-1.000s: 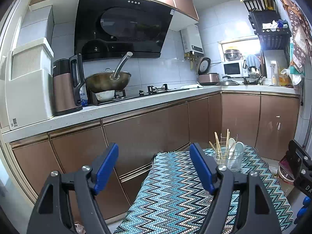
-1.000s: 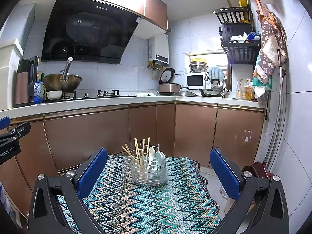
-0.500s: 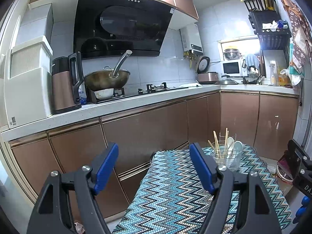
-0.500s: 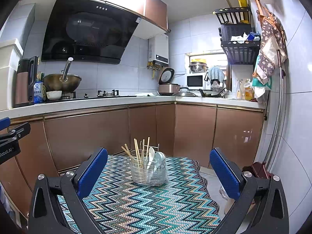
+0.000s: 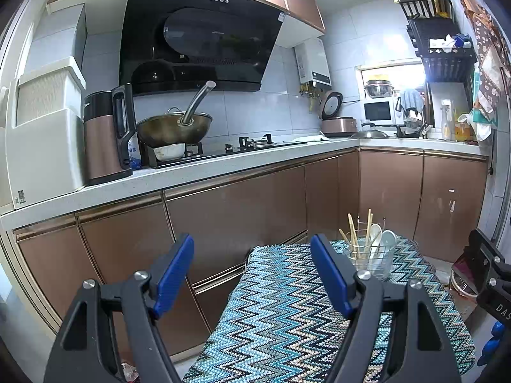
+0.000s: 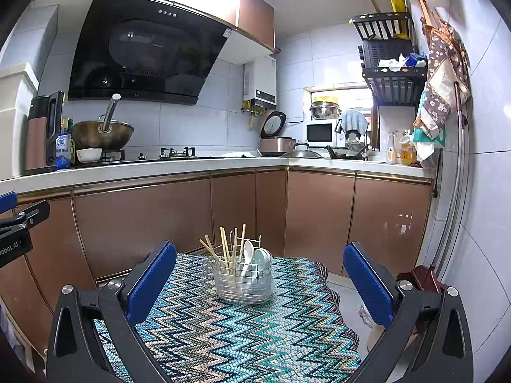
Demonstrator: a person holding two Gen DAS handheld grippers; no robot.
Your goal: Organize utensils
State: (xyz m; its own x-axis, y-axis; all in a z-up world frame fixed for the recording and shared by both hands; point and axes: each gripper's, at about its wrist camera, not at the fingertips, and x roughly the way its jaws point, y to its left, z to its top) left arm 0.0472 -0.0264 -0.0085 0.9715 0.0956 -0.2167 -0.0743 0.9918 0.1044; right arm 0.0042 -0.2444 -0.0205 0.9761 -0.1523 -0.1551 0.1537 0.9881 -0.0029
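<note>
A wire utensil holder [image 6: 242,277] stands near the far edge of a table covered with a zigzag cloth [image 6: 230,328]. It holds several wooden chopsticks [image 6: 225,249] and white spoons [image 6: 255,258]. It also shows in the left wrist view [image 5: 370,255], at the table's far right. My right gripper [image 6: 260,284] is open and empty, held back from the holder. My left gripper [image 5: 252,274] is open and empty, over the table's left edge.
Brown cabinets [image 6: 159,217] run under an L-shaped counter [image 6: 191,167] behind the table. A wok [image 5: 174,127], a kettle [image 5: 107,137] and a white box [image 5: 41,146] stand on the counter. Tiled wall and a pipe [image 6: 453,207] at right.
The left wrist view has shifted slightly; the holder sits a little lower and further left in it. The right gripper has not moved.
</note>
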